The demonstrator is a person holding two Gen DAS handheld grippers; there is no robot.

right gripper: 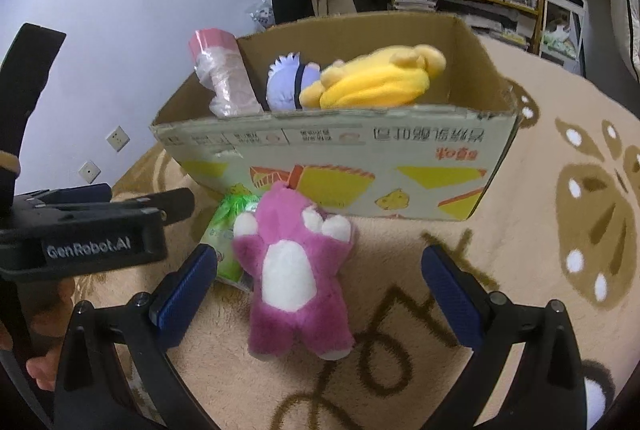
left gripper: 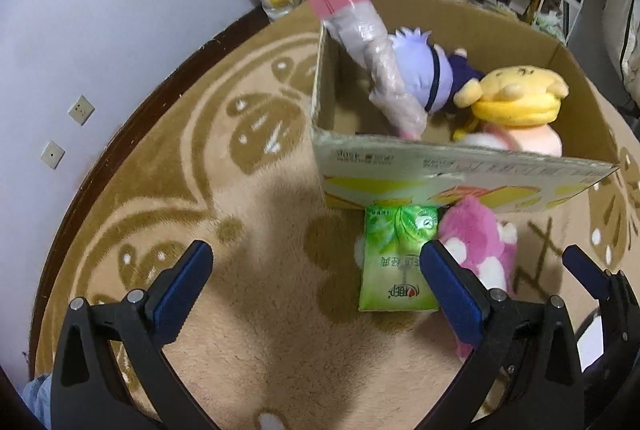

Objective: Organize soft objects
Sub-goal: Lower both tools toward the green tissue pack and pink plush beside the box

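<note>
Lying belly-up on the rug (right gripper: pixel 440 370), the pink plush bear (right gripper: pixel 294 278) has its head touching the near wall of the cardboard box (right gripper: pixel 332 166). It sits between the spread, empty fingers of the right gripper (right gripper: pixel 320 282). It looks light and squashy, with slippery fur, so a pinch across the thick torso should hold better than one on a limb or ear.

Just beside the bear lies a green tissue pack (left gripper: pixel 396 262), soft and crinkly, best taken across its narrow width. The left gripper (left gripper: pixel 316 278) hangs with fingers spread, empty. A yellow plush (right gripper: pixel 372 78), a lilac-haired doll (right gripper: pixel 286 82) and a wrapped roll (right gripper: pixel 224 70) already sit in the box.
</note>
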